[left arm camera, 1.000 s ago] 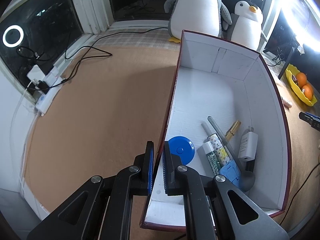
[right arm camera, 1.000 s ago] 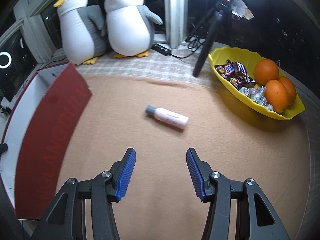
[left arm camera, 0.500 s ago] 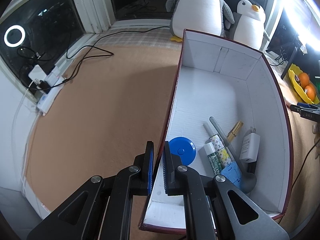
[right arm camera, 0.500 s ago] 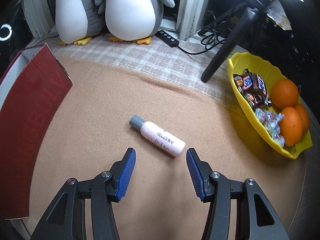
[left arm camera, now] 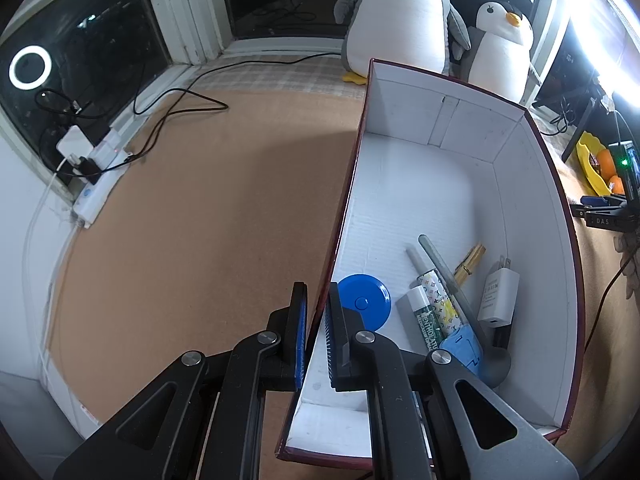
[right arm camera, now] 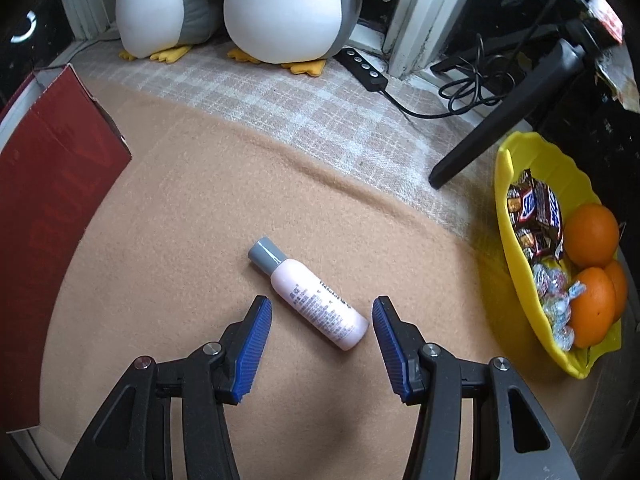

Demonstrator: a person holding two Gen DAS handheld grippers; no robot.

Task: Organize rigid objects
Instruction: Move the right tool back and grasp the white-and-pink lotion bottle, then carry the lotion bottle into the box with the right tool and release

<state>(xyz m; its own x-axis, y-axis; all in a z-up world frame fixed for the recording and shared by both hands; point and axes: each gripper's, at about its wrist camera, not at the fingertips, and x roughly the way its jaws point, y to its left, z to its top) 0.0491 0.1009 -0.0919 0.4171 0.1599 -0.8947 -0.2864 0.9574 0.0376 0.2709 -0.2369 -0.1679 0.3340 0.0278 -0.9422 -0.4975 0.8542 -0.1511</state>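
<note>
right gripper gaping | bottle lying diagonally between fingers | left gripper clamping box wall

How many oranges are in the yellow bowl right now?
3 visible in the yellow bowl, right wrist view: one at the far end, one nearer, and one mostly hidden behind it. More could be hidden beneath.

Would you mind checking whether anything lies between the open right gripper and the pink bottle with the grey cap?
Nothing visible does. The right gripper is open, and the pink bottle with the grey cap lies on the tan felt mat, its lower end between the blue finger pads, with only bare mat around it.
</note>
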